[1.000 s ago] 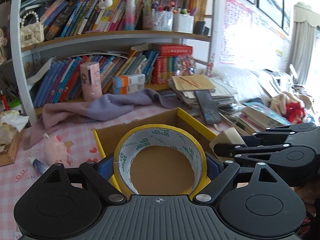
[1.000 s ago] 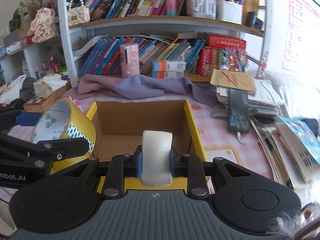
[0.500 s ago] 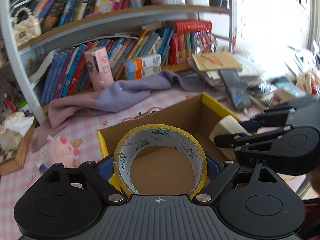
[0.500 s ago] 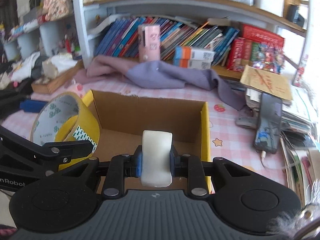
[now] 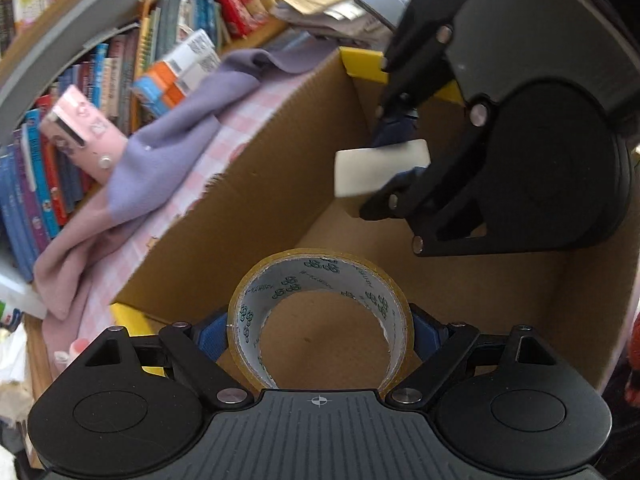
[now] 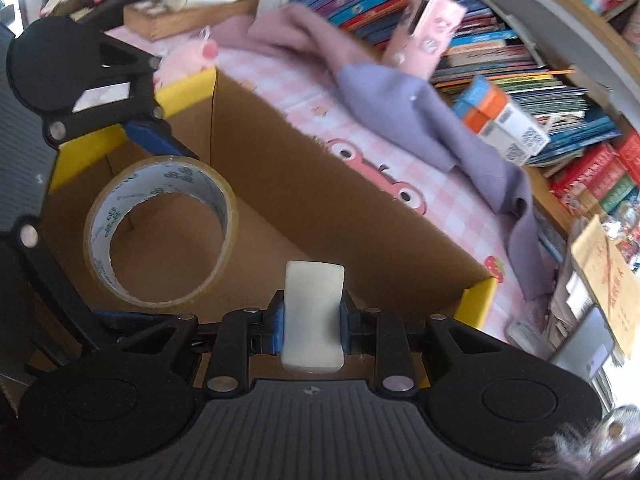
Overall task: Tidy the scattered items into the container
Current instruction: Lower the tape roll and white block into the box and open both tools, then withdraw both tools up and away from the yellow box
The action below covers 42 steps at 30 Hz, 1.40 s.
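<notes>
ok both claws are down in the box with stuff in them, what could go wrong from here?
1. The left claw and right claw sit close together inside the cardboard box; opening or pulling out could knock one against the other.
2. The tape roll is held on edge, so it may roll once released.
3. The white eraser hangs above the floor and may bounce when dropped.

You are working in a lived-in home study or bedroom: crowded bookshelves (image 6: pixel 520 52) curve across from 12 to 3 o'clock, a pink checked cartoon tablecloth (image 6: pixel 400 168) covers the desk, with a draped purple cloth (image 6: pixel 400 108) and a pink plush toy (image 6: pixel 188 60) at 11 o'clock.
</notes>
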Each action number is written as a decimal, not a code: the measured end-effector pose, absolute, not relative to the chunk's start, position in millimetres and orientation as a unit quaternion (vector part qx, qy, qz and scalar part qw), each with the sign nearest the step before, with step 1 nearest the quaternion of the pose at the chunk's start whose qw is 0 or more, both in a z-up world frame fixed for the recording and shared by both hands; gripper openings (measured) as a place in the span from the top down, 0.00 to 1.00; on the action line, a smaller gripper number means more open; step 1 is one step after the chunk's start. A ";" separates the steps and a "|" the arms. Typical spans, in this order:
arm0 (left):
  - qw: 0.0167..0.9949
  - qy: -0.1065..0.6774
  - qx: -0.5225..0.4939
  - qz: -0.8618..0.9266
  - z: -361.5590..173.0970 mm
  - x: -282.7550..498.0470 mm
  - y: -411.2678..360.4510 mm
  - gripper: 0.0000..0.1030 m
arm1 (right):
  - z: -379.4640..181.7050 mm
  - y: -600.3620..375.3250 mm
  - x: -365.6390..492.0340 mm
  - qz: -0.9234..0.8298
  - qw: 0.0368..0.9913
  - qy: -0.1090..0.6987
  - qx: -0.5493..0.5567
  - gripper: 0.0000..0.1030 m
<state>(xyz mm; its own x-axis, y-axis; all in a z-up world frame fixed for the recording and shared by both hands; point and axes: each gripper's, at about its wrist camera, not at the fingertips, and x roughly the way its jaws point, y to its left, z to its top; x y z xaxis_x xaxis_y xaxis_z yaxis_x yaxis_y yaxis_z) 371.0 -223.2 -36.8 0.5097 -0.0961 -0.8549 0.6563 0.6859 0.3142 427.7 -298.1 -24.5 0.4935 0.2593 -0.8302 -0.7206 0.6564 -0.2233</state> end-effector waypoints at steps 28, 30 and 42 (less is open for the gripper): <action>0.913 0.337 0.187 -0.135 40.5 339.5 -188.7 0.04 | 40.8 -353.5 404.8 0.249 0.907 0.331 -0.080 0.47; 0.924 0.334 0.150 -0.113 47.7 334.5 -179.7 0.04 | 46.0 -356.0 398.6 0.240 0.912 0.328 -0.061 0.47; 0.944 0.329 0.019 -0.019 48.7 292.3 -145.9 0.04 | 37.4 -343.2 353.6 0.195 0.925 0.323 -0.043 0.37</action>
